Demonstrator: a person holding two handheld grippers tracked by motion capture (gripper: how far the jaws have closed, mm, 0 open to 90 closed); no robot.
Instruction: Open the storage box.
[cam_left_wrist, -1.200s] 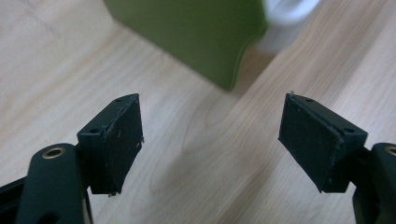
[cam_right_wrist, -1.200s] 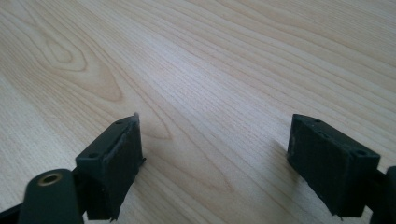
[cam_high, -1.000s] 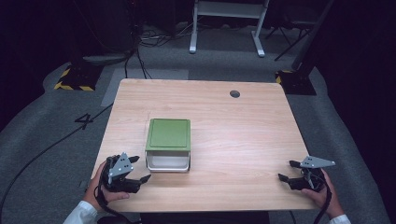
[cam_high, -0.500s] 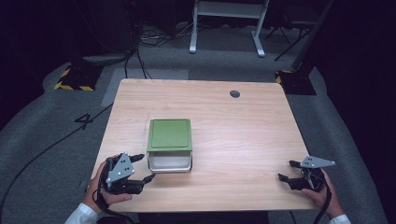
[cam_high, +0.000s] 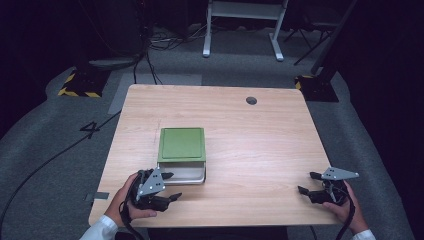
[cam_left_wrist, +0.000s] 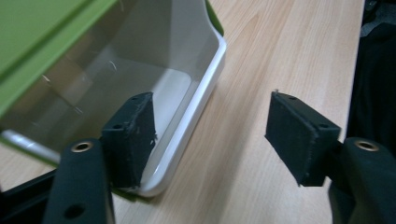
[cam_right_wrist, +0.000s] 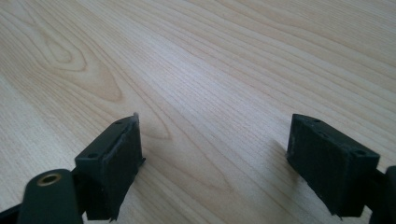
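Box: white box (cam_high: 184, 172) with a green lid (cam_high: 182, 144), left of centre on the surface (cam_high: 260, 145).
Left tool (cam_high: 170, 186): at the box's near left corner, jaws apart and just closing; one jaw over the corner rim (cam_left_wrist: 187, 135), the other over bare wood, nothing pressed.
Right tool (cam_high: 307, 183): near right edge, jaws wide, nothing between.

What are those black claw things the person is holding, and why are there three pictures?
They are hand-held grabbers with two black jaws. One picture looks down from above; the other two come from little cameras riding on each grabber. On the wooden table sits a clear box with a green lid. The left gripper has reached the box: its jaws have just been closing, one inside the box wall, one outside, not yet pinching it. The right gripper rests open, holding nothing.
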